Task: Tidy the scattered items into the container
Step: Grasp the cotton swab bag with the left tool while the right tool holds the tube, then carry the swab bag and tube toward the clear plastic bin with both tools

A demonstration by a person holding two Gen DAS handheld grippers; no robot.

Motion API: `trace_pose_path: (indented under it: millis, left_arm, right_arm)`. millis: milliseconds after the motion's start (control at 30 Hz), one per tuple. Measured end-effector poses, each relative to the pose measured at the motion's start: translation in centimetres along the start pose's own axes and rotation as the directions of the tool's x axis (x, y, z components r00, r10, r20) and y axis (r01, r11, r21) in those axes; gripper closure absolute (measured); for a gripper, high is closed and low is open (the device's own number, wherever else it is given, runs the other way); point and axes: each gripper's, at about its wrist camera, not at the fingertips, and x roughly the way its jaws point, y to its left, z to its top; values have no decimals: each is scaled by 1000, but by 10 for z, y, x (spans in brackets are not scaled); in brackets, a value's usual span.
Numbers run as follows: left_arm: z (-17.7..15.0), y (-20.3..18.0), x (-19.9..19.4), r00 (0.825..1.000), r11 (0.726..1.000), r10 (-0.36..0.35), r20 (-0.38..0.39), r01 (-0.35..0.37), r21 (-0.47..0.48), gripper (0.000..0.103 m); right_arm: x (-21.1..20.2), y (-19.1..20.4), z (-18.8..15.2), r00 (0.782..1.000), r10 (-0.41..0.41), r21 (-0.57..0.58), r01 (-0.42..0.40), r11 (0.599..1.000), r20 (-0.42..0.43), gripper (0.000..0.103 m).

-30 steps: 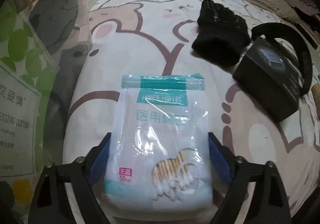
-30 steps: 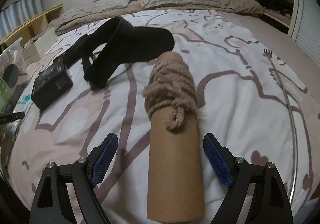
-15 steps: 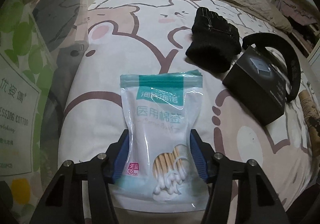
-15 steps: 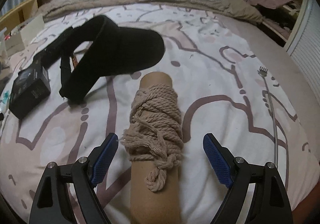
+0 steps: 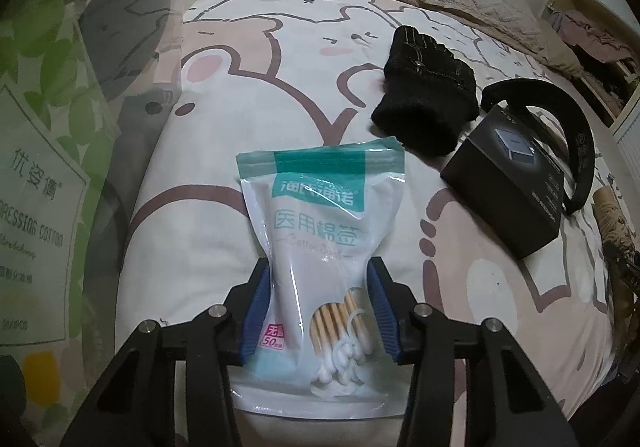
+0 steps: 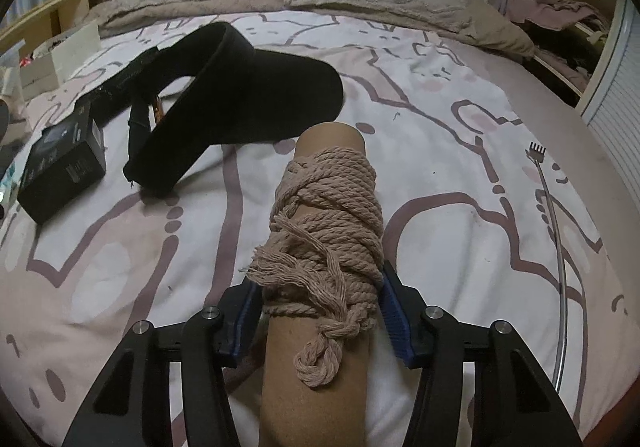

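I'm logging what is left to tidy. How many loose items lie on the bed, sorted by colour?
Black: 3: glove, box, visor
White and teal: 1: cotton swab bag
Tan: 1: rope-wrapped tube
Silver: 1: back scratcher
Total: 6

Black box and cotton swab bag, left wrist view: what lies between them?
Nothing: only bare printed bedsheet separates the cotton swab bag, pinched by the left gripper, from the black box. The black glove lies farther back.

Brown cardboard tube wound with beige rope (image 6: 320,327): near end cut off by frame edge. Clear plastic container (image 5: 60,167): only partly in frame.
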Motion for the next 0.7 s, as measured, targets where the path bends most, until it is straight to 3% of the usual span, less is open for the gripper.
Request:
trace_pose_path:
  millis: [367,700]
  left_arm:
    - [-3,-11,-21,998,999,-33,56,32,14,58]
    - [-15,-30,-48,990,997,-73,120,68,41,58]
  right_arm:
    - [-39,-1,5,993,78,72,-85,994,91,48]
    - [-49,7,-4,989,120,86,-128,988,86,48]
